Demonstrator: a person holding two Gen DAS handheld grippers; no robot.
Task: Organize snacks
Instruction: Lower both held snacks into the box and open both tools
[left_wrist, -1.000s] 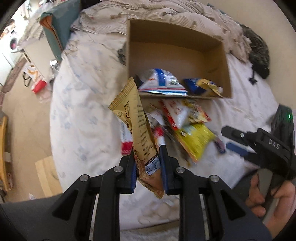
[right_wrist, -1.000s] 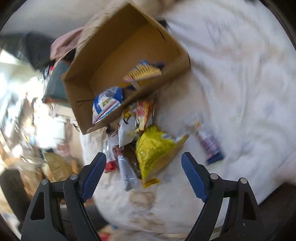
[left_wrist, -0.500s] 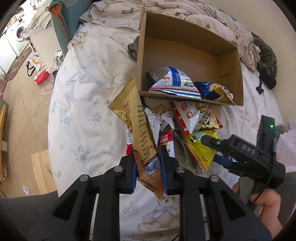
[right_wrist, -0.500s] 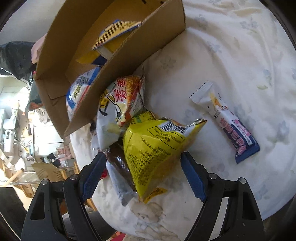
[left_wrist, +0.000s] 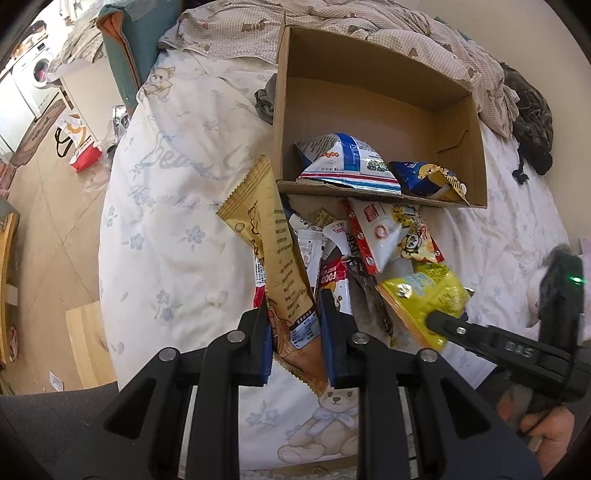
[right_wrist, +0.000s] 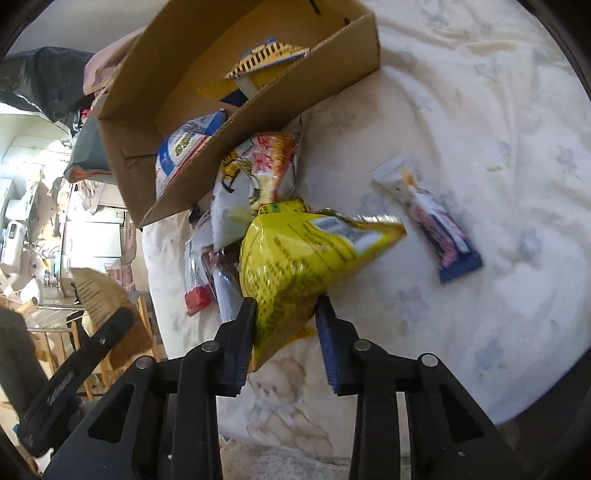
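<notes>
My left gripper (left_wrist: 291, 314) is shut on the lower end of a long tan snack wrapper (left_wrist: 273, 243), held up over the bed. An open cardboard box (left_wrist: 369, 74) lies beyond, with a blue-and-white bag (left_wrist: 347, 162) and a blue-and-yellow bag (left_wrist: 428, 177) inside. A heap of snack packets (left_wrist: 354, 251) lies in front of the box. My right gripper (right_wrist: 286, 310) is closing its jaws on the lower corner of a yellow snack bag (right_wrist: 295, 258), and both pads press its sides. A blue-and-white bar (right_wrist: 436, 229) lies alone on the sheet to the right.
The white flowered sheet (left_wrist: 166, 229) drops off at the bed's left edge to the floor (left_wrist: 48, 221). A crumpled checked blanket (left_wrist: 369, 22) lies behind the box, and dark clothing (left_wrist: 532, 122) at the far right. A person's hand (left_wrist: 546, 432) holds the right gripper.
The right gripper moved in over the yellow bag and its jaws went from wide apart to pinching the bag's corner. The left gripper kept its hold on the tan wrapper.
</notes>
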